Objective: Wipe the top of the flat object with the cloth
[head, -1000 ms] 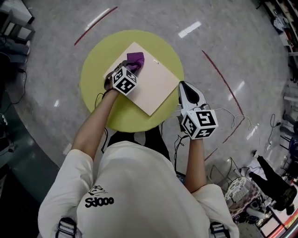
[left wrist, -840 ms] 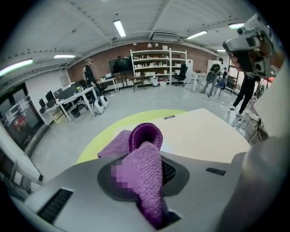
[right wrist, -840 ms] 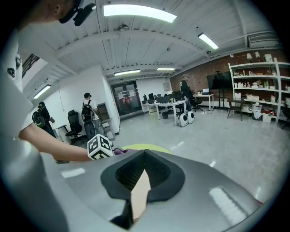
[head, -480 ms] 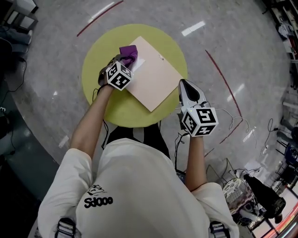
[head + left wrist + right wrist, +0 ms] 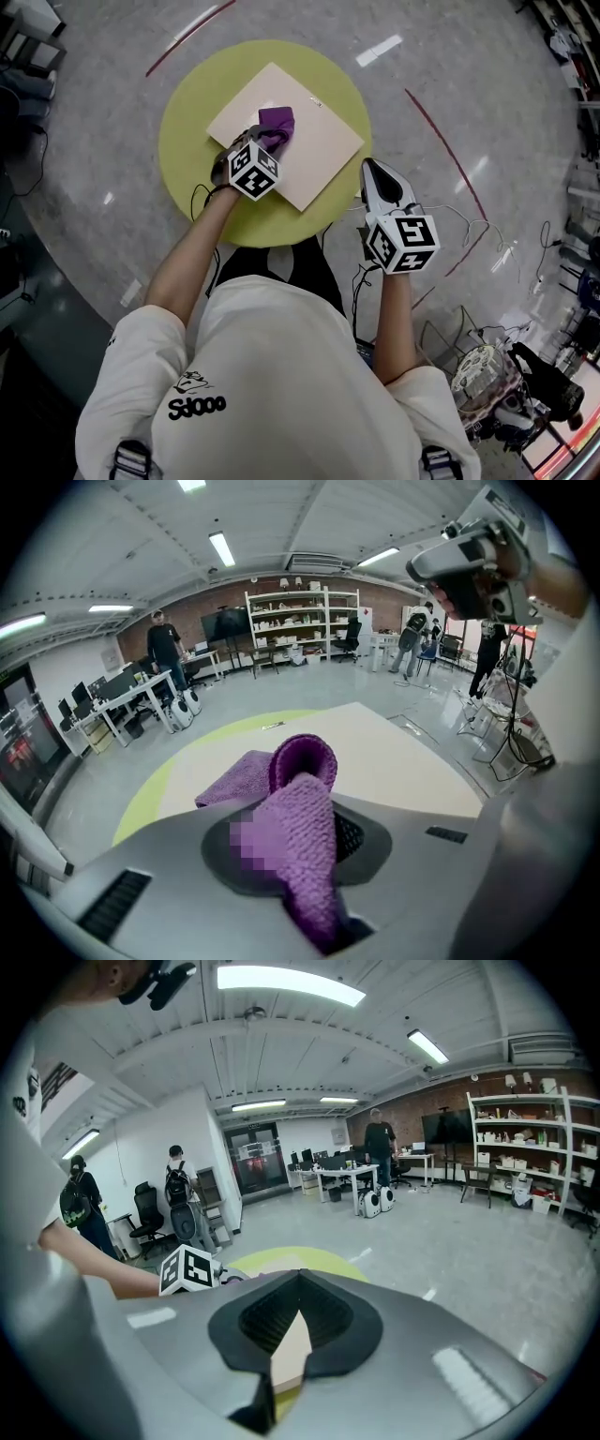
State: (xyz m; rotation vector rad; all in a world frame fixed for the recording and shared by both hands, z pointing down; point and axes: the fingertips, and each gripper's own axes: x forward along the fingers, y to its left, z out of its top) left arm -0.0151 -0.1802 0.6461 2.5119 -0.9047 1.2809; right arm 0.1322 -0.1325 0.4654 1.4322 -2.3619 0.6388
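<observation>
Board (image 5: 314,155): a flat beige panel lying on the round yellow table (image 5: 187,122), turned corner-on and covering most of the table's far half. The purple cloth (image 5: 276,122) rests on the panel, close to the table's centre. The left gripper (image 5: 266,141) has its jaws closed on the cloth; in the left gripper view a fold of cloth (image 5: 302,808) is pinched between them and loops forward onto the panel. The right gripper (image 5: 368,172) stands at the table's right edge, where its jaws appear clamped on the panel's corner; the right gripper view shows a beige wedge of board (image 5: 291,1358) between the pads, which suggests it is steadying the panel.

Progress, as judged: wiping is under way, with cloth and surface in contact. No streak or mark tells wiped from unwiped area. The parts of the panel toward the table's far and right sides lie bare of the cloth and probably remain to be covered.
</observation>
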